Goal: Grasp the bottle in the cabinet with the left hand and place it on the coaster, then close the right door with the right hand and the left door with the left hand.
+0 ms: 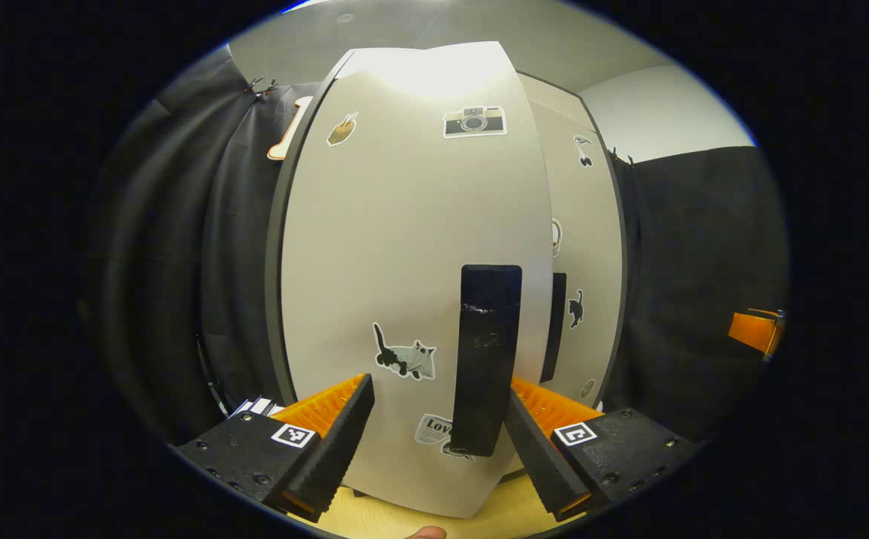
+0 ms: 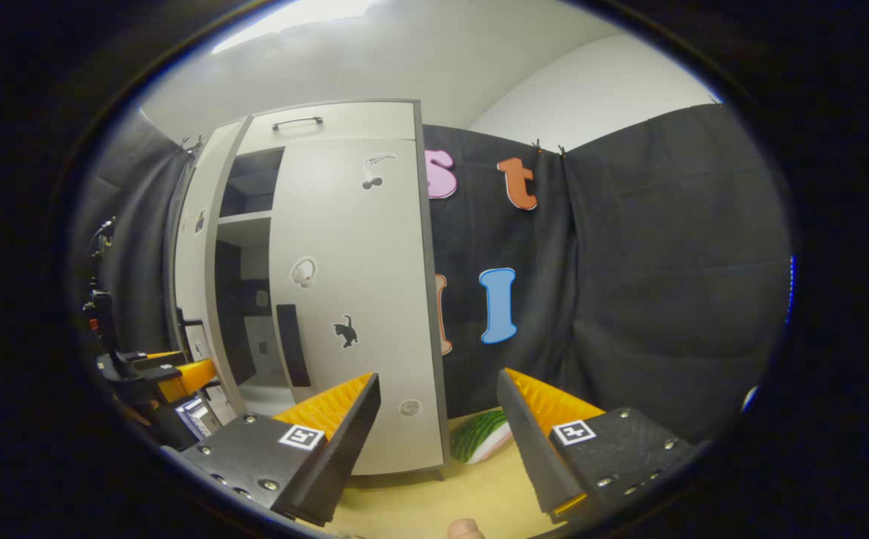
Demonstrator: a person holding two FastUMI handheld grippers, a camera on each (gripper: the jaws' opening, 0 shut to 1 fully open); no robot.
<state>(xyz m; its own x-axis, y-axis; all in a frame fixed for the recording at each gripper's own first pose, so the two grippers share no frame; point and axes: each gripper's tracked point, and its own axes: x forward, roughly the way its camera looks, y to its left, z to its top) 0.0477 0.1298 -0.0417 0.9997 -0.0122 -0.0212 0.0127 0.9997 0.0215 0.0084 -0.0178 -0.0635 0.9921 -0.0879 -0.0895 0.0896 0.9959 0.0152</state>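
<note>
Left gripper [image 1: 440, 419] sits right up against the left door [image 1: 412, 247], jaws wide apart, nothing gripped. The door's black vertical handle [image 1: 485, 359] stands between the two fingers, nearer the right one; contact can't be confirmed. Left door is a pale grey panel with a dark edge, carrying stickers: a camera [image 1: 474, 122] near the top, a small brownish one [image 1: 342, 129] top left, a black-and-white cat [image 1: 404, 358] low down, and a printed label [image 1: 434, 430] near the bottom edge. Behind its right edge, the right door [image 1: 584, 262] shows as a narrow strip with its own black handle [image 1: 554, 326] and a small black cat sticker [image 1: 575, 308].

In the right gripper view, the right gripper [image 2: 438, 419] hangs clear of the cabinet [image 2: 329, 123], jaws also spread wide and empty. Right door [image 2: 352, 299] looks shut or nearly so, flat to the cabinet front, same grey finish, black handle [image 2: 292, 344] at its left edge. Left door [image 2: 191, 247] is swung out, leaving a dark gap with a shelf [image 2: 243, 217] visible inside. The other gripper [image 2: 180, 378] is at the lower left by that door. A drawer front with a bar handle [image 2: 297, 121] runs along the top. Green striped object [image 2: 483, 436] lies on the light wooden tabletop [image 2: 434, 501] just beside the cabinet's right bottom corner. Can't identify it.

Bottle and coaster: can't tell where they are from these views.
</note>
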